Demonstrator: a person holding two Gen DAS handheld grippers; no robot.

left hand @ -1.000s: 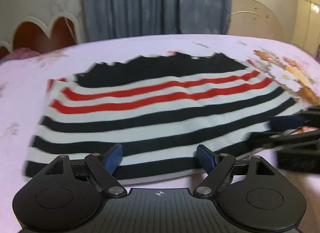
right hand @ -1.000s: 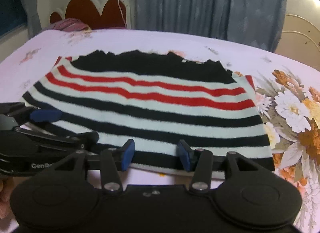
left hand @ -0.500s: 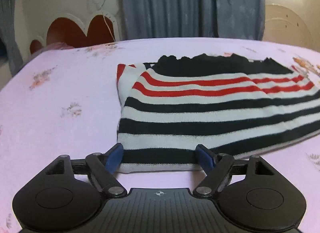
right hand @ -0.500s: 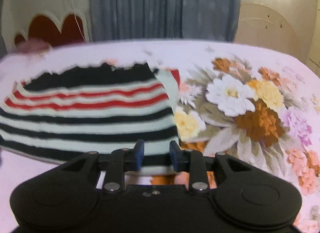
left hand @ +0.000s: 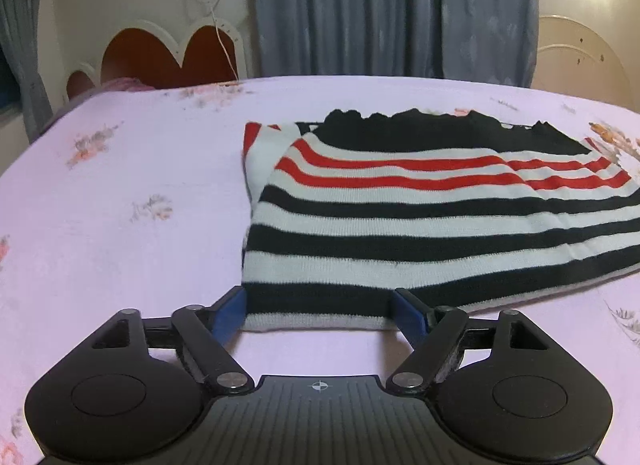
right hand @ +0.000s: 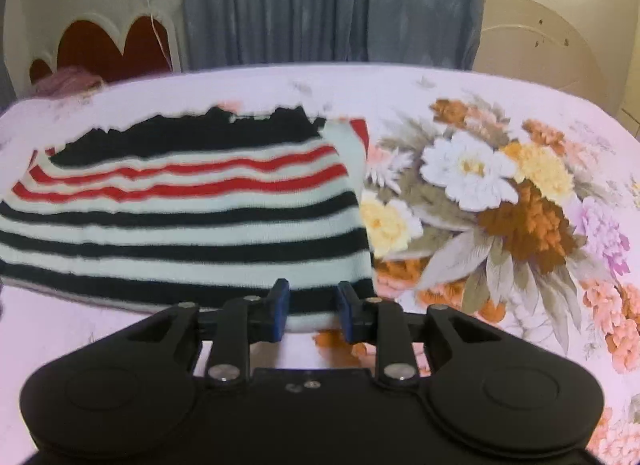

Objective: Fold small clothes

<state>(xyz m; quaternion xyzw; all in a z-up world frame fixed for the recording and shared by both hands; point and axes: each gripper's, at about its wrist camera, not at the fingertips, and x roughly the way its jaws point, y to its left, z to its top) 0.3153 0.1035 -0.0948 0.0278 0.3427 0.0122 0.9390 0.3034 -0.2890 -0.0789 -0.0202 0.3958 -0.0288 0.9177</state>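
Note:
A small striped knit top [left hand: 420, 221], black, white and red, lies flat on the pink bedsheet [left hand: 120, 225]. My left gripper [left hand: 318, 311] is open, its blue fingers standing on either side of the top's near left hem corner. In the right wrist view the same top [right hand: 192, 225] lies at the left. My right gripper [right hand: 312, 307] is open with a narrower gap, its fingers around the near right hem corner, the hem lying between them.
A large flower print [right hand: 500, 205] covers the sheet right of the top. A heart-shaped red headboard [left hand: 160, 57] and grey-blue curtains [left hand: 392, 9] stand behind the bed. A pink cloth [right hand: 68, 81] lies by the headboard.
Both grippers moved apart along the hem, the left to the left corner and the right to the right corner. The right gripper's fingers have closed partway.

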